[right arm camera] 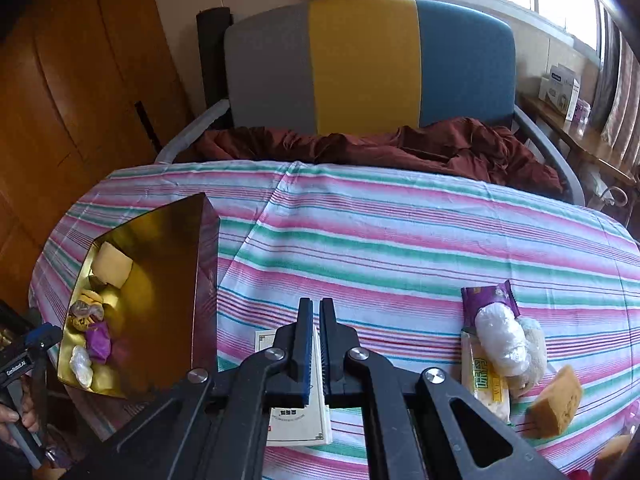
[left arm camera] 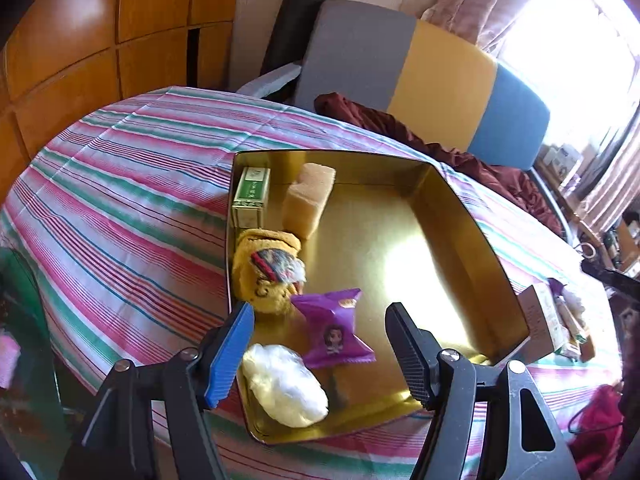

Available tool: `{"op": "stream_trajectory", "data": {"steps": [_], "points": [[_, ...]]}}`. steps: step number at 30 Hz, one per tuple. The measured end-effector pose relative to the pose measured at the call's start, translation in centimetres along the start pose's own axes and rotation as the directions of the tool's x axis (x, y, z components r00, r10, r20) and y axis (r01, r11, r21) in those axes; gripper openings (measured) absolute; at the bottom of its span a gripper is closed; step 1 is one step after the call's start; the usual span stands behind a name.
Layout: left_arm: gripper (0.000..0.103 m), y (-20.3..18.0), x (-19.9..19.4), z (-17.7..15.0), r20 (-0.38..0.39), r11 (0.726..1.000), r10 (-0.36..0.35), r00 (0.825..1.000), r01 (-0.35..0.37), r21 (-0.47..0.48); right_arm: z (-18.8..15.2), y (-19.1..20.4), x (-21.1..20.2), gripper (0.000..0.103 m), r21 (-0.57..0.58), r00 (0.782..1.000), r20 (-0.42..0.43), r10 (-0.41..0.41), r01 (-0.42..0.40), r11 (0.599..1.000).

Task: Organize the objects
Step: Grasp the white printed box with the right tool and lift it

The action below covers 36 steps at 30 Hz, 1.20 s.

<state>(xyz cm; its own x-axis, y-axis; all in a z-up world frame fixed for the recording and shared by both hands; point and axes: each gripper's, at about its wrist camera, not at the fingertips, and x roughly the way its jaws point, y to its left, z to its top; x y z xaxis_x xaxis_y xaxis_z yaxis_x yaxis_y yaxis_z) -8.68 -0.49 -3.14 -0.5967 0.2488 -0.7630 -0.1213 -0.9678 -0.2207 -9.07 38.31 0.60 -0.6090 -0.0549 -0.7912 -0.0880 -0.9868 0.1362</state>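
Note:
A gold metal tray (left arm camera: 448, 236) sits on the striped tablecloth. It holds a green box (left arm camera: 251, 196), a tan sponge (left arm camera: 308, 200), a yellow plush (left arm camera: 266, 268), a purple snack packet (left arm camera: 334, 330) and a white plastic wad (left arm camera: 286, 388). My left gripper (left arm camera: 320, 354) is open and empty, just above the tray's near end, over the packet and wad. My right gripper (right arm camera: 316, 344) is shut, with a flat white box (right arm camera: 300, 420) lying on the cloth beneath the fingers; no grip shows. The tray (right arm camera: 176, 280) stands to its left.
Right of the right gripper lie a purple packet (right arm camera: 490, 296), a white wad (right arm camera: 500, 336), a yellow-green snack bar (right arm camera: 486, 384) and a tan sponge (right arm camera: 556, 400). A grey, yellow and blue chair (right arm camera: 364, 64) with a maroon cloth (right arm camera: 400, 144) stands behind the table.

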Motion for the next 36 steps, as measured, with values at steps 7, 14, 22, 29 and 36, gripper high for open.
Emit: {"op": "stream_trajectory", "data": {"steps": [7,14,22,29,36], "points": [[0.069,0.1,-0.4,-0.8,-0.003,0.999,-0.045,0.999,0.045,-0.02,-1.9,-0.6,0.6,0.036,0.058,0.995,-0.095,0.018,-0.012,0.998],[0.069,-0.3,-0.9,-1.5,-0.001,0.998,-0.056,0.998,0.056,-0.013,-3.0,1.4,4.0,0.05,-0.011,0.973,-0.23,-0.034,0.032,0.999],[0.069,0.3,-1.0,-2.2,-0.015,0.998,-0.061,0.998,0.061,-0.02,-3.1,2.2,5.1,0.043,-0.029,0.965,-0.263,0.004,-0.012,0.999],[0.07,0.6,-1.2,-2.7,-0.019,0.997,-0.076,0.997,0.076,-0.032,-3.3,2.8,5.1,0.053,-0.007,0.961,-0.277,-0.012,0.01,1.0],[0.07,0.8,-1.3,-2.8,-0.011,0.996,-0.079,0.997,0.079,-0.029,-4.0,3.2,5.7,0.056,-0.061,0.949,-0.307,-0.078,0.062,0.996]]}}
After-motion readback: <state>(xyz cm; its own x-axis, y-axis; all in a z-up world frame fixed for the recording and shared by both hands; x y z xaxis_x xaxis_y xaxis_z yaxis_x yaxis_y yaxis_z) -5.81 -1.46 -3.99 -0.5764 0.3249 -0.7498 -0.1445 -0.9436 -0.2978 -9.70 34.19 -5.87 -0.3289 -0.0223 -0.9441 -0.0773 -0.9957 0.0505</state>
